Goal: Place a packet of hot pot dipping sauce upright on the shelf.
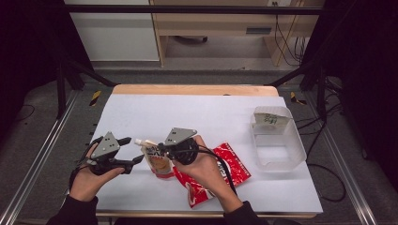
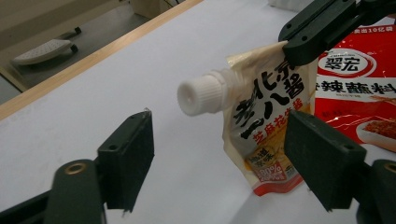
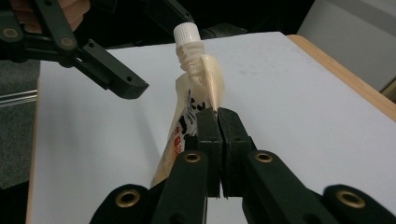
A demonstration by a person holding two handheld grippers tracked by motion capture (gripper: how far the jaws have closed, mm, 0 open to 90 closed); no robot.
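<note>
Right gripper (image 3: pixel 218 116) clamped on sauce pouch (image 3: pixel 196 107) top edge, holding it up over the table (image 1: pixel 211 112). Cap (image 2: pixel 201 94) points toward the left gripper (image 2: pixel 219 154), whose jaws stand apart, nothing between them, cap just ahead.

Bright, evenly lit table, dark surroundings, soft close-up blur.
</note>
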